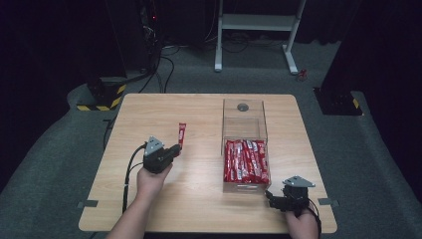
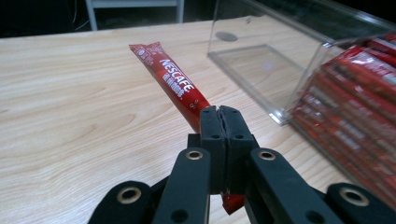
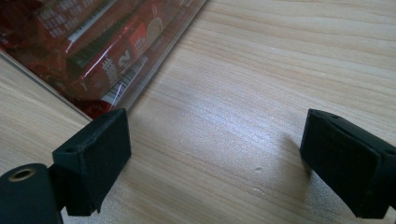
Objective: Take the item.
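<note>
red nescafe stick sachet (image 2: 172, 86): slim, glossy, white lettering along its length. we see it out over the bare wood of the table (image 1: 199, 199), left of the clear box (image 1: 244, 124), one end pinched in the left gripper (image 2: 222, 112), whose jaws are pressed together on it. the sachet's far end points away from us. in the box's near half lie more red sachets (image 1: 246, 160). right gripper (image 3: 215, 154): jaws wide apart, holding nothing, low over the wood just beside the box's near corner.
</note>
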